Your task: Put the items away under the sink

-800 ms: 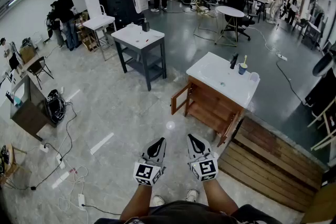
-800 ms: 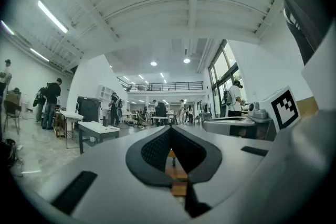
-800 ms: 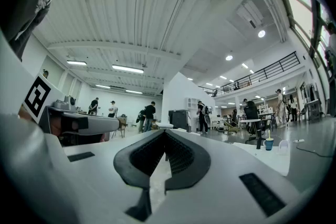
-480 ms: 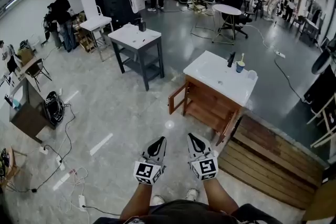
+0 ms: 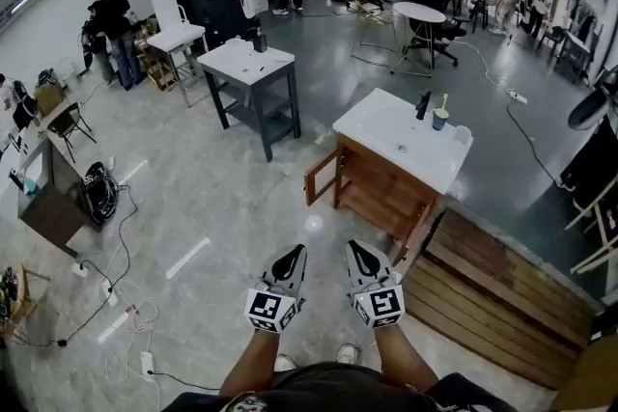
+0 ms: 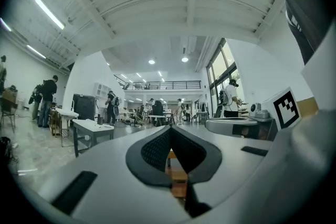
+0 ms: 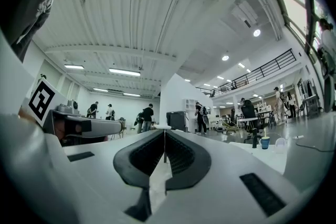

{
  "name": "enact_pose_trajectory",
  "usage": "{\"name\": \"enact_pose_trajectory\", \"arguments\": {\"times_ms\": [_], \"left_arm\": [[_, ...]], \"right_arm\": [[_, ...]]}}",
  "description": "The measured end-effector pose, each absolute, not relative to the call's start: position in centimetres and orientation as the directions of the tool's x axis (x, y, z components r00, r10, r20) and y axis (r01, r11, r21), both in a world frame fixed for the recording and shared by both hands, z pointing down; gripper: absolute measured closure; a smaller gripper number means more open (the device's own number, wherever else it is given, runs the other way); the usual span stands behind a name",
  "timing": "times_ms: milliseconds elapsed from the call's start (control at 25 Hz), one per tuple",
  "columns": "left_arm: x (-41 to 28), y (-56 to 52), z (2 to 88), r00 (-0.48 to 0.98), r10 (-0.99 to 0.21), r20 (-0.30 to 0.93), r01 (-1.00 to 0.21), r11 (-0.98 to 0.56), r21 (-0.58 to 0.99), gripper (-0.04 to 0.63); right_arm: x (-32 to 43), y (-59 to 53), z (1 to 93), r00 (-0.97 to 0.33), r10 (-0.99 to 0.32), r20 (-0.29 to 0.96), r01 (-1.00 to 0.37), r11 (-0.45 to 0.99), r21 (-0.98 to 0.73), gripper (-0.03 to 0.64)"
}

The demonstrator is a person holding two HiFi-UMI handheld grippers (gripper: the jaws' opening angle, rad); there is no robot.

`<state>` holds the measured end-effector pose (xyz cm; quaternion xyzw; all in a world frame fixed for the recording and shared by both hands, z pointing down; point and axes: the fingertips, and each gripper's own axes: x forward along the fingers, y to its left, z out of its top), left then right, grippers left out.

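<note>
Grippers lead the view: the left gripper (image 5: 291,255) and right gripper (image 5: 356,250) are held level, side by side, each with its jaws pressed together on nothing. Ahead and a little to the right, well apart across the floor (image 5: 222,198), stands the wooden sink cabinet (image 5: 386,196), its left door (image 5: 321,178) swung open. On its white top (image 5: 386,125), toward the far edge, a blue cup (image 5: 439,121) sits just beside the black tap (image 5: 422,105), with a small white object (image 5: 463,137) near them.

Glossy, perhaps tiled floor (image 5: 222,193); white ceiling (image 6: 157,8)
</note>
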<state>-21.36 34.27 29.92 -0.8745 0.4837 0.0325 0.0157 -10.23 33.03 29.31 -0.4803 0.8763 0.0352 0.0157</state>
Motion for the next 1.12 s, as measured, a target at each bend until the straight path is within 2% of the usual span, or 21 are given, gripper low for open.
{"name": "enact_pose_trajectory", "arguments": {"times_ms": [520,880,1120], "left_arm": [[-15.8,30.5,30.7,0.566,-0.823,-0.056,-0.823,-0.568,0.021,0.595],[-17.1,22.0,29.9,0.624,-0.776,-0.09,-0.775,-0.629,0.06,0.595],[-20.5,15.8,28.8,0.665,-0.741,-0.089,-0.744,-0.668,0.001,0.595]], "right_arm": [[-4.0,29.4,30.4,-0.503,-0.863,-0.048,-0.864,0.503,0.003,0.592],[-6.5,21.9,30.3,-0.463,-0.885,-0.037,-0.886,0.463,0.013,0.592],[-10.7,15.5,29.8,-0.446,-0.894,-0.047,-0.895,0.447,-0.002,0.592]]}}
